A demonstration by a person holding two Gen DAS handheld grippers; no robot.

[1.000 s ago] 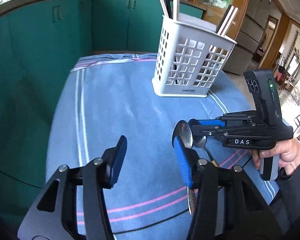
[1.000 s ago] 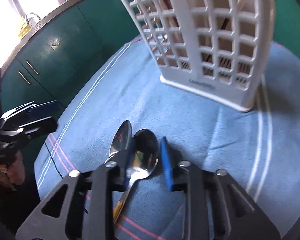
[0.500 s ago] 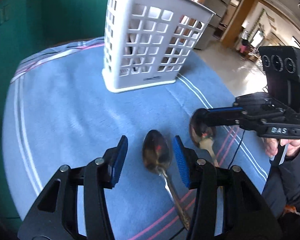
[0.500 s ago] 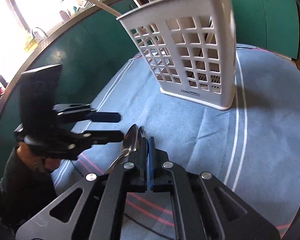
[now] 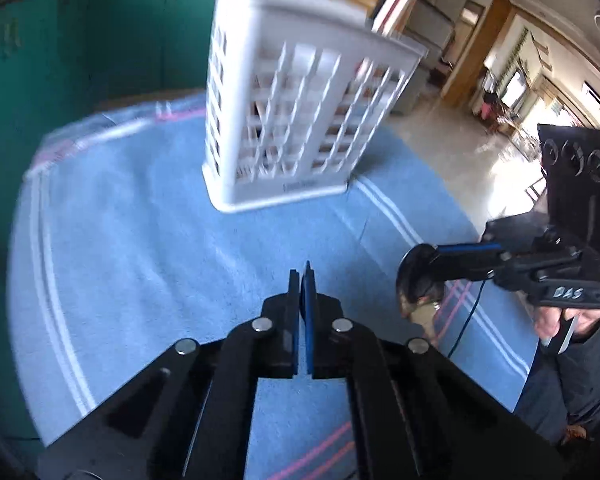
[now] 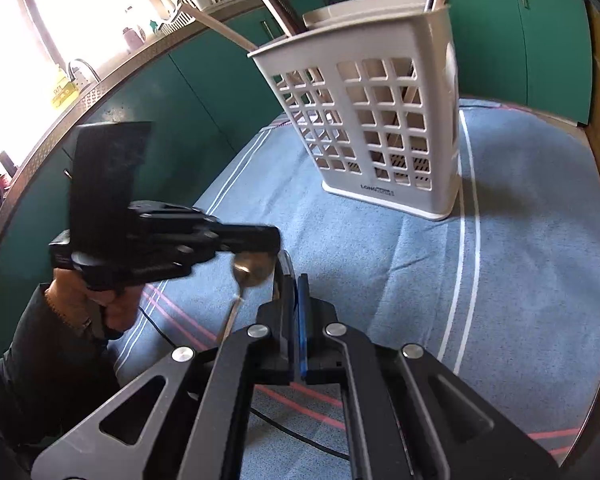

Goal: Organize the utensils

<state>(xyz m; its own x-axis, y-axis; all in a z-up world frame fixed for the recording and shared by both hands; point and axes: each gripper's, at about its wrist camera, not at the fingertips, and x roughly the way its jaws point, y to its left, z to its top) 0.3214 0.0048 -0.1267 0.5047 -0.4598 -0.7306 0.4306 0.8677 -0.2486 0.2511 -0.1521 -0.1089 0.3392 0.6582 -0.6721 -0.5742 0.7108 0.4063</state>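
The left claw [image 5: 302, 292] is now clenched. Half a second ago its blue pads stood apart with a spoon lying between them on the cloth, and the jaws have just been closing. In its own view the pads are seen pressed together and the spoon is barely made out. From the right wrist view, however, the left spoon [image 6: 252, 270] is seen gripped at the claw tip, its bowl just under the pads and its handle hanging down clear of the cloth.

The right claw [image 6: 296, 296] is likewise clenched, as it already was half a second ago. The right spoon [image 5: 418, 284] is held by the neck, bowl forward, raised above the cloth; a second ago it lay flat there.

Beyond both claws, the blue striped cloth [image 5: 140, 240] covering the counter is left bare of utensils where the spoons lay. Further on, the white utensil basket [image 5: 300, 120] is standing upright on the cloth, with chopsticks already in it.

Both pickups are therefore judged complete. What is left is the carry to the basket and the drop into it, handles first if each grip allows.
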